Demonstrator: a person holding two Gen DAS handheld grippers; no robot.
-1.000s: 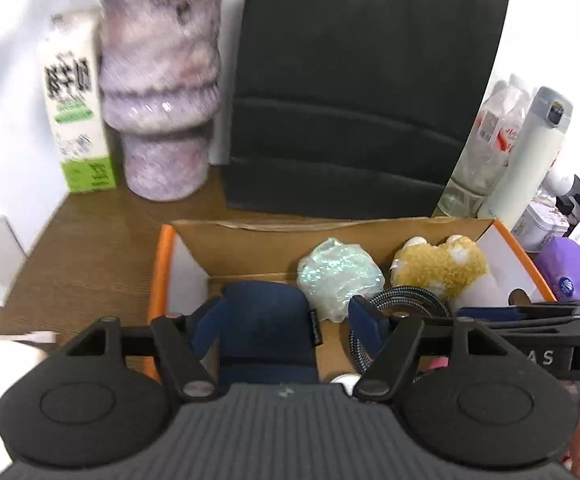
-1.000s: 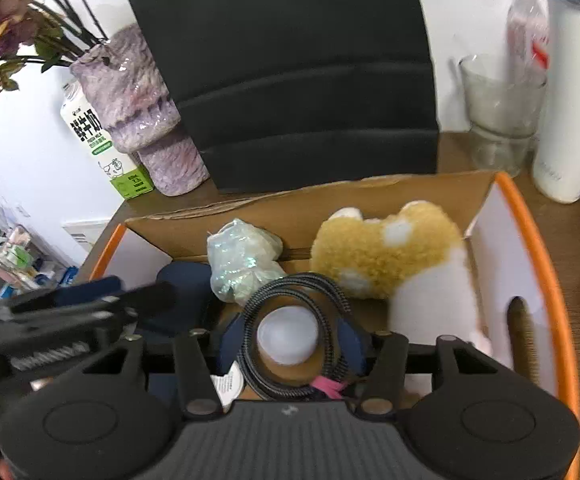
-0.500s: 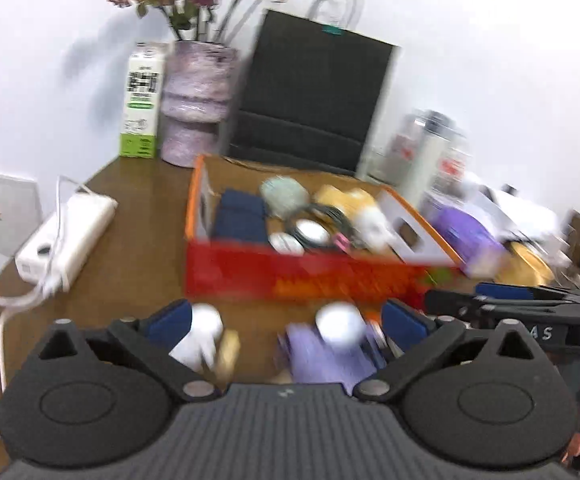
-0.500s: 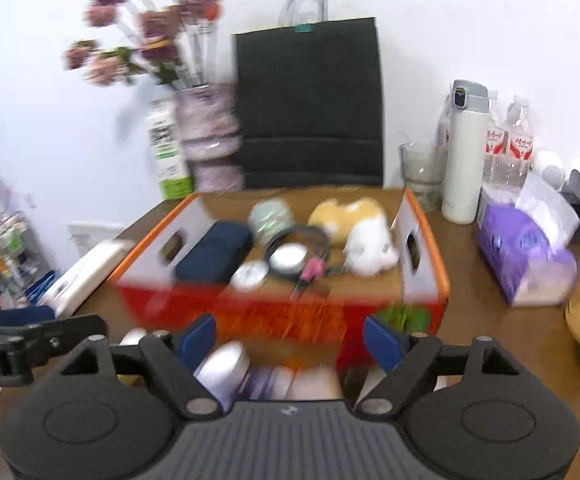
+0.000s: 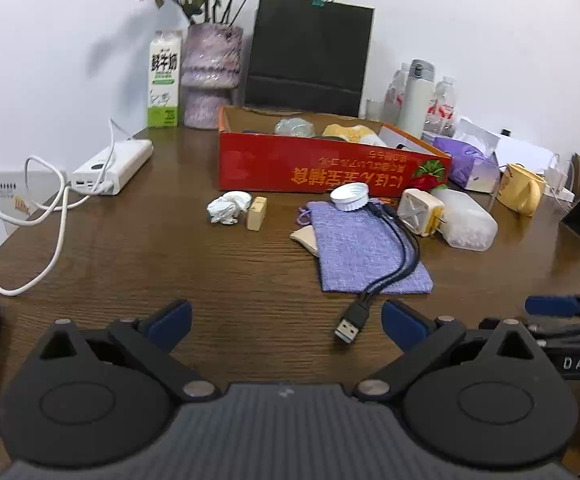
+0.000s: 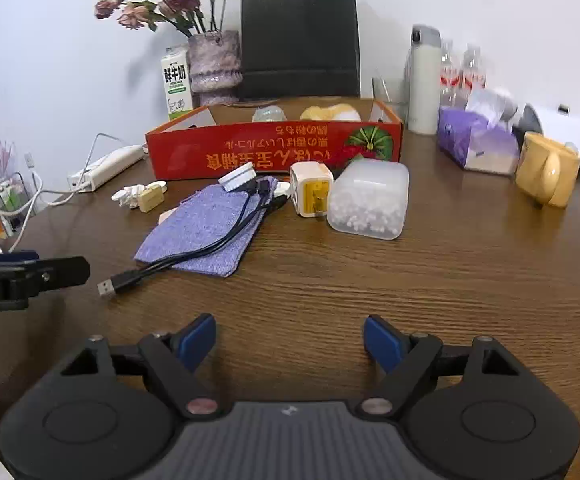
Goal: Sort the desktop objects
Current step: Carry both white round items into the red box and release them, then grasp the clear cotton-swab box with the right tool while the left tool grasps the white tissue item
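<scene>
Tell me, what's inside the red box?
Over the red box rim peek a yellow plush toy and a shiny pale bundle. Its front wall hides whatever lies lower down.

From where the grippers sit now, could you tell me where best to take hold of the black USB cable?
Probably at the USB plug: it lies bare on the table, clear of the purple pouch. Come from above with the left hand-held gripper, fingers across its narrow sides.
</scene>
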